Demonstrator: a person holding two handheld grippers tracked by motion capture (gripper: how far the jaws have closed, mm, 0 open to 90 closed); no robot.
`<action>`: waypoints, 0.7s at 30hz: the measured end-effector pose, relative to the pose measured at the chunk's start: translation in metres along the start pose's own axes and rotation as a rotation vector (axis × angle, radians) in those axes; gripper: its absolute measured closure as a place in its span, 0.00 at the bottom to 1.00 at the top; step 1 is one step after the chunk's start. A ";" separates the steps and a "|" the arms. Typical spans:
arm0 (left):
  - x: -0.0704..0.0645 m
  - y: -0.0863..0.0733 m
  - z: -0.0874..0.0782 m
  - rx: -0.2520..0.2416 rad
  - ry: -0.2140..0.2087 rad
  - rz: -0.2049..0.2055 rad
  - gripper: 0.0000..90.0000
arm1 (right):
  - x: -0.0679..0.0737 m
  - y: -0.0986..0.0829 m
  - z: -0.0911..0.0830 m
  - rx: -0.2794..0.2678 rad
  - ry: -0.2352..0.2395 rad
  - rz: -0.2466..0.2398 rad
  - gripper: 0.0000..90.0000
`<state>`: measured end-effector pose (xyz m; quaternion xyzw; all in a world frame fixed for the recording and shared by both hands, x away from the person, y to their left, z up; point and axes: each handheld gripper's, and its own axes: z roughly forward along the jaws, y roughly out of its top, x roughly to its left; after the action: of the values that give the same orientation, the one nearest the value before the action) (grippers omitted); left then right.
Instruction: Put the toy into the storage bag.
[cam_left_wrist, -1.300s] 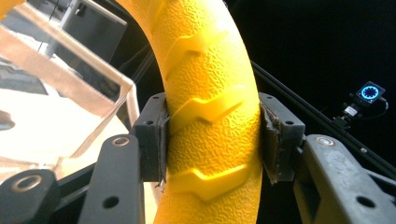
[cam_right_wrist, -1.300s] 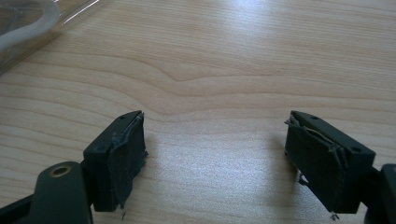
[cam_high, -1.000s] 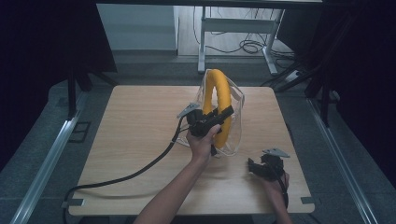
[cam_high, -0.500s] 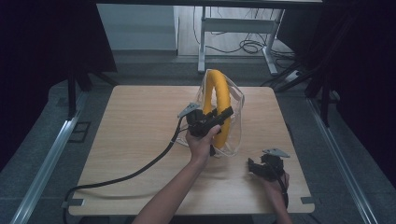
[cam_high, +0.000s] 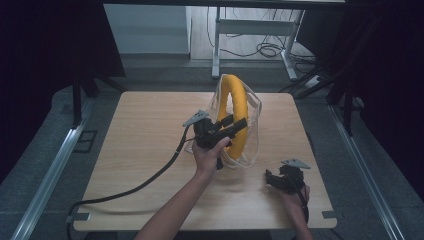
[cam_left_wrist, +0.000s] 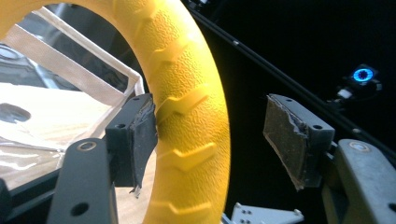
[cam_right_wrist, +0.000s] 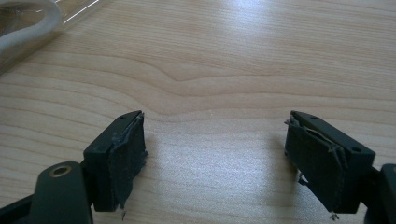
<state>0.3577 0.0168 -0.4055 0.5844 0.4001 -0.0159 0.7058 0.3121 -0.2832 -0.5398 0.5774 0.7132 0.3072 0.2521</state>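
Yellow textured rubber ring (cam_high: 239, 107) stood on edge in a clear plastic bag (cam_high: 253, 131) at mid-table, same spot as 1 s ago. Left gripper (cam_high: 224, 131) was unmoved, jaws apart w/ one pad (cam_left_wrist: 142, 135) touching the ring. Right gripper (cam_right_wrist: 219, 158) stayed low over the light wooden table (cam_high: 135, 130), jaws wide, nothing betw. them.

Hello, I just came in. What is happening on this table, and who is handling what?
A person works at a wooden table with a gripper in each hand. The left gripper is at a yellow ring that stands upright in a clear plastic bag. Its jaws are open around the ring; one pad touches it, the other is apart. The right gripper is low over bare wood, open, holding nothing.
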 end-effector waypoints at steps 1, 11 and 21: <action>0.002 0.001 -0.004 0.001 0.004 0.003 0.38 | 0.000 0.000 0.000 0.000 0.000 0.000 0.22; 0.012 0.007 -0.043 0.030 0.016 0.043 0.35 | 0.000 0.000 0.000 0.000 0.000 0.002 0.22; 0.019 0.007 -0.075 0.061 0.022 0.060 0.35 | 0.000 0.000 0.000 0.001 0.000 0.003 0.22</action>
<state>0.3334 0.0909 -0.4107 0.6176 0.3896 -0.0004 0.6832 0.3120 -0.2830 -0.5397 0.5786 0.7124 0.3072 0.2515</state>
